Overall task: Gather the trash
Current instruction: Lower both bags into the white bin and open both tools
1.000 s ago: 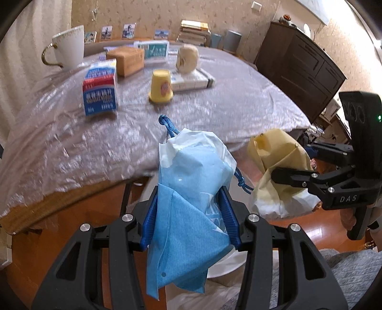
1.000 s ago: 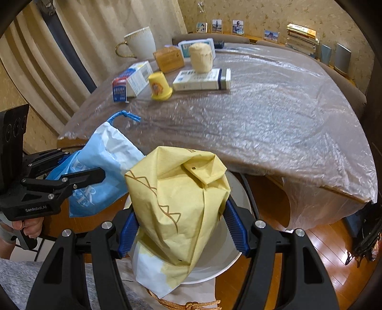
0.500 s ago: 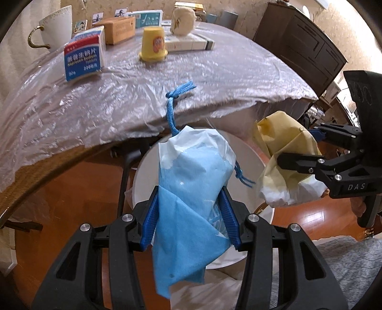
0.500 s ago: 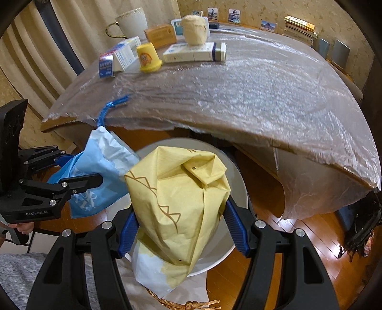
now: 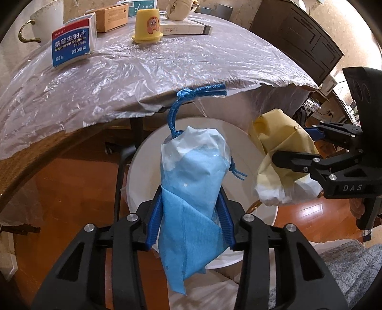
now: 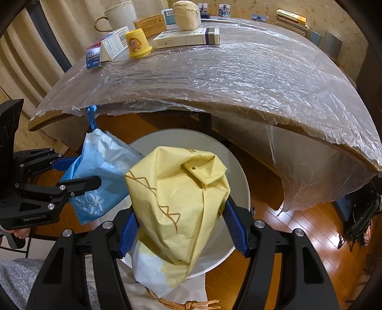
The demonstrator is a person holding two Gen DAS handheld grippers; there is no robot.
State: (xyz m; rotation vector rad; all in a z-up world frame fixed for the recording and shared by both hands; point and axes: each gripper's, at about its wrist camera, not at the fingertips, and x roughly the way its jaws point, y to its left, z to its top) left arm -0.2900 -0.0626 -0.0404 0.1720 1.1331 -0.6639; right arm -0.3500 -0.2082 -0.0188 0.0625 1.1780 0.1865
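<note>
My left gripper (image 5: pixel 189 215) is shut on a blue paper bag (image 5: pixel 191 190) with a blue cord handle (image 5: pixel 176 112); it also shows in the right wrist view (image 6: pixel 100 171). My right gripper (image 6: pixel 181 229) is shut on a yellow paper bag (image 6: pixel 176 202), also seen in the left wrist view (image 5: pixel 279 147). Both bags hang over a round white bin (image 5: pixel 148 162), which also shows in the right wrist view (image 6: pixel 241 181), below the table's front edge. The two bags are side by side, close together.
The plastic-covered table (image 6: pixel 238 71) carries a yellow cup (image 5: pixel 146 22), a blue-and-white medicine box (image 5: pixel 71 46), a flat white box (image 6: pixel 186 39), a brown box (image 5: pixel 111 14), a large white mug (image 6: pixel 119 15). A dark cabinet (image 5: pixel 310 43) stands at right. The floor is wood.
Both grippers have dropped from table height to below the table edge with their bags. The white bin has come into full view under the bags.
</note>
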